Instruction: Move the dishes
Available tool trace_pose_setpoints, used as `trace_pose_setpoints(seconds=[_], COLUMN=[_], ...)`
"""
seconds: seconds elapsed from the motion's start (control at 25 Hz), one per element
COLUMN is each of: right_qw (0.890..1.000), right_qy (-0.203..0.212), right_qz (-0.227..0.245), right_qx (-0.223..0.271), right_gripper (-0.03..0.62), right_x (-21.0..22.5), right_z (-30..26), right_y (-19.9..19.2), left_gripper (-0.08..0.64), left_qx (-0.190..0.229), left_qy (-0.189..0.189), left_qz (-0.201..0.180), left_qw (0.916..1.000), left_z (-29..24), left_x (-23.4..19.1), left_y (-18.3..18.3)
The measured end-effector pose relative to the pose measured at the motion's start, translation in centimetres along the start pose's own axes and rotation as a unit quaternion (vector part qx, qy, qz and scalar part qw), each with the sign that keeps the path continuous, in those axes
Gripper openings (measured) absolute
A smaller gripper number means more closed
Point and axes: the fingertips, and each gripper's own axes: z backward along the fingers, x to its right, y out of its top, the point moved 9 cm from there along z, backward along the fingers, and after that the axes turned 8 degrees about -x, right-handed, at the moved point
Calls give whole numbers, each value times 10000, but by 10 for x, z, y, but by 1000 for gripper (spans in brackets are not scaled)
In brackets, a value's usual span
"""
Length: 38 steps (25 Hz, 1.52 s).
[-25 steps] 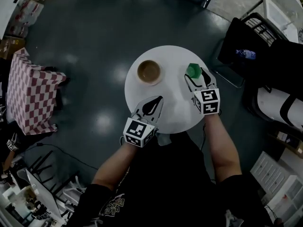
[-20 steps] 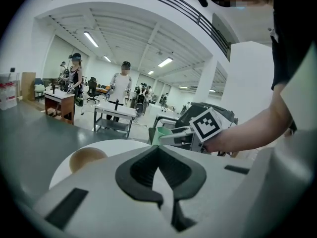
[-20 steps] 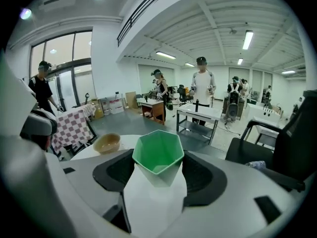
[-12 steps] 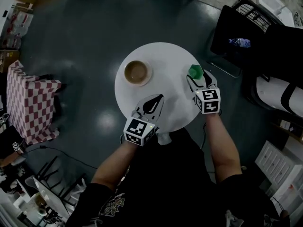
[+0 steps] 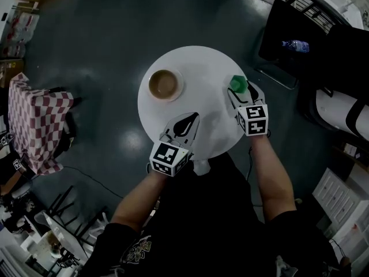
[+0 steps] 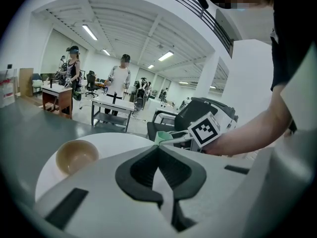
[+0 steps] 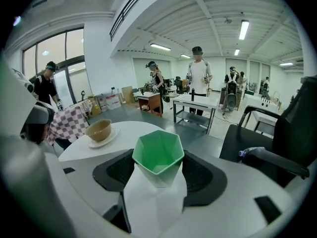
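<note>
head view: a round white table (image 5: pixel 203 68) fills the middle of the frame on a dark floor. a tan bowl (image 5: pixel 165 84) sits on a white saucer (image 5: pixel 179 92) at the table's upper left. a green cup (image 5: pixel 237 84) is at the table's right edge, with the right gripper (image 5: pixel 238 92) closed round it from below. the left gripper (image 5: pixel 188 122) lies low over the table's lower middle, well apart from the bowl. a checked cloth (image 5: pixel 36 123) stands at the left edge of the frame, and a black chair (image 5: pixel 300 27) with a water bottle (image 5: pixel 295 46) on it at the upper right. left gripper view: the left gripper (image 6: pixel 158 150) has its dark pads met at the tips with nothing held between them. the bowl (image 6: pixel 77 155) shows at lower left. the right gripper (image 6: pixel 174 137) and the cup (image 6: pixel 161 136) show just above the tips, at centre. people stand at benches far behind. right gripper view: the cup (image 7: pixel 158 157) sits upright between the jaws, and both pads press its sides. the bowl (image 7: pixel 98 129) on its saucer (image 7: pixel 110 138) lies at middle left, with open tabletop (image 7: pixel 133 130) between it and the cup. the checked cloth (image 7: pixel 69 121) is behind it, and the chair (image 7: pixel 297 128) fills the right side.
</note>
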Motion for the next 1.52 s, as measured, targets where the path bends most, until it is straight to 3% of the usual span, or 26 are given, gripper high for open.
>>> trace_pose_setpoints(seconds=[0.6,1.08,1.12,1.16,1.2,1.28,1.52], right_qw=[9999,9971,9965,9958,9950,9939,9910], right_qy=[-134,-306,-291,-293,-292,-192,281], right_qz=[41,-18,-24,-6,31,109,372], right_qx=[-10,697,777,864,951,1080,1252], right_gripper=[305,302,292,230,125,35,21], right_x=[2,-38,-45,-53,-61,-80,-145], right_z=[-7,74,80,85,90,98,115], right_y=[-19,0,3,6,9,15,28], left_gripper=[5,5,5,5,5,5,5], left_qx=[-71,281,315,348,381,444,643], left_qy=[15,-34,-23,-9,10,58,240], left_qz=[-52,-179,-190,-203,-218,-238,-259], left_qw=[10000,9994,9993,9992,9990,9987,9973], left_z=[0,37,41,46,51,64,108], left_x=[-4,-6,-5,-5,-5,-5,-7], left_y=[-17,-8,-8,-9,-9,-9,-17])
